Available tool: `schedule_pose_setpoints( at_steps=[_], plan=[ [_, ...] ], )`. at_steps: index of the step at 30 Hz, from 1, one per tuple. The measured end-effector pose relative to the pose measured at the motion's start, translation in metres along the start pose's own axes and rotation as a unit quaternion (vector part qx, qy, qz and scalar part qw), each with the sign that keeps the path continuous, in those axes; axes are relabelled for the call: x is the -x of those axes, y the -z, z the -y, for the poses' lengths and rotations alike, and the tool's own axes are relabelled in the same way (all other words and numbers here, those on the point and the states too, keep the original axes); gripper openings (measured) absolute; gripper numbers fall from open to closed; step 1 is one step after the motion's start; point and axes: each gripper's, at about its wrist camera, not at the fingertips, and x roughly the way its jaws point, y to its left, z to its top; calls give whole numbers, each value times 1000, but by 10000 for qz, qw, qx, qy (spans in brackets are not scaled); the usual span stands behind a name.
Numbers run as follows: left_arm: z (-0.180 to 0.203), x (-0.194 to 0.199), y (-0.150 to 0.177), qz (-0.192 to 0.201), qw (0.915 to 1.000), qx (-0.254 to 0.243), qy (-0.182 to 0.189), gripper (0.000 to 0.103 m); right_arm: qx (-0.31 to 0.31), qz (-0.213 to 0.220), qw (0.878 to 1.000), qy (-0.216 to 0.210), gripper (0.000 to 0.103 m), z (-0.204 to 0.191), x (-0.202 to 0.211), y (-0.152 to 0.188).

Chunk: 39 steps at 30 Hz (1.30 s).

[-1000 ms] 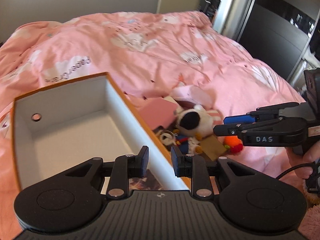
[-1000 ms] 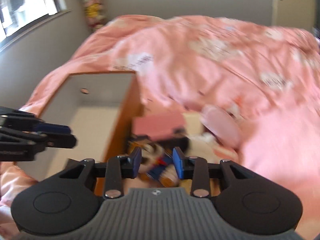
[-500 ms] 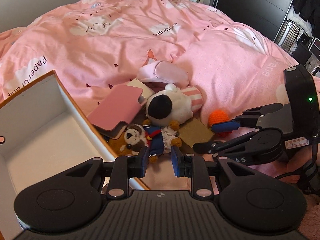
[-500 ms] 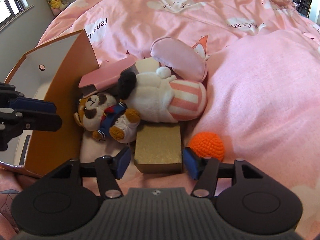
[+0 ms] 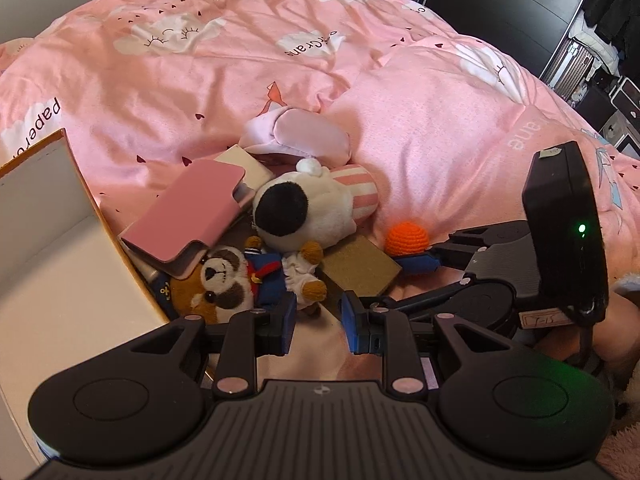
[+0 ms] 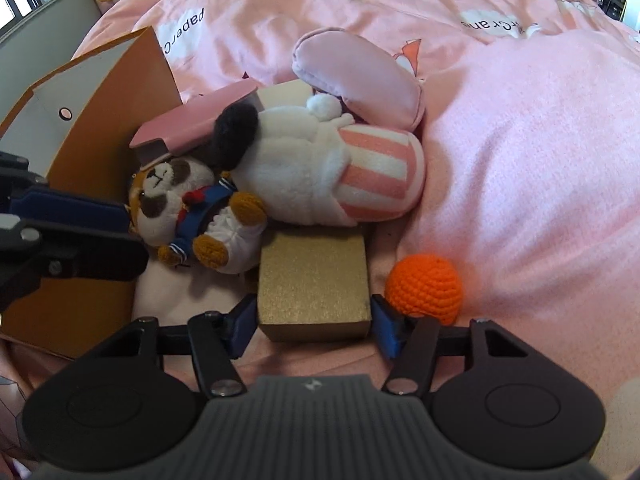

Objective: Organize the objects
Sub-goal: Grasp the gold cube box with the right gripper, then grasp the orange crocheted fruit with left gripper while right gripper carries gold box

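Your right gripper (image 6: 314,326) has just opened and straddles the gold box (image 6: 314,284), which lies beside the orange crochet ball (image 6: 424,284); its pads seem not yet pressing. Centre, then squeeze evenly. Your left gripper (image 5: 318,318) hangs nearly closed, empty.

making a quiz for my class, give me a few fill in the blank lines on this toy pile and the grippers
1. The right gripper has its open jaws on either side of the ____ box.
2. The crocheted ball beside that box is ____ in colour.
3. The bear plush wears a ____ sailor outfit.
4. The left gripper holds ____ between its jaws.

Missing words: gold; orange; blue; nothing
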Motion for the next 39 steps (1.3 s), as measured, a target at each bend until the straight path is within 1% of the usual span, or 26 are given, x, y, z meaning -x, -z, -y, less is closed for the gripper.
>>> schedule_pose_setpoints(
  at_steps=[4,8,10,12,13,14,18,21,23,24,25,28,31,32,35,37,39],
  plan=[
    [4,7,0,60,9999,-80,23,29,-30,94,9999,-107,61,0,20,2],
    [10,15,-1,216,9997,-100,70,29,44,390,9990,-194,60,-2,54,-2],
    [13,17,-2,289,9994,-117,114,29,75,674,9976,-105,60,-1,77,-3],
    [16,13,-3,289,9994,-108,184,29,6,953,9954,128,61,7,95,-5],
    [18,9,-4,262,9994,-93,219,29,-35,1006,9946,268,61,12,100,-7],
    [20,4,-5,234,9993,-85,269,29,-77,985,9943,390,61,18,103,-11],
    [33,-19,-6,97,9989,-158,425,30,-26,560,9963,657,61,36,99,-13],
    [39,-41,-8,-108,9986,-227,463,38,274,396,9953,839,61,36,85,-4],
    [43,-56,-8,-288,9985,-321,329,46,490,315,9938,945,62,36,74,3],
    [45,-64,-8,-372,9985,-369,171,46,552,282,9935,958,62,36,68,5],
    [45,-69,-8,-401,9985,-373,82,48,580,254,9934,960,65,37,62,8],
    [45,-83,-9,-483,9983,-321,-49,48,698,267,9920,1013,67,38,55,12],
    [46,-92,-9,-538,9981,-285,14,49,709,333,9929,896,68,44,57,16],
    [47,-95,-10,-522,9983,-265,78,52,761,326,9928,870,69,45,57,17],
    [49,-102,-13,-480,9984,-287,71,52,973,340,9908,872,69,42,57,20],
    [49,-106,-13,-457,9986,-245,96,53,891,395,9919,814,69,45,59,20],
    [49,-109,-13,-431,9987,-253,92,56,863,438,9923,769,68,46,61,20]
  ],
)
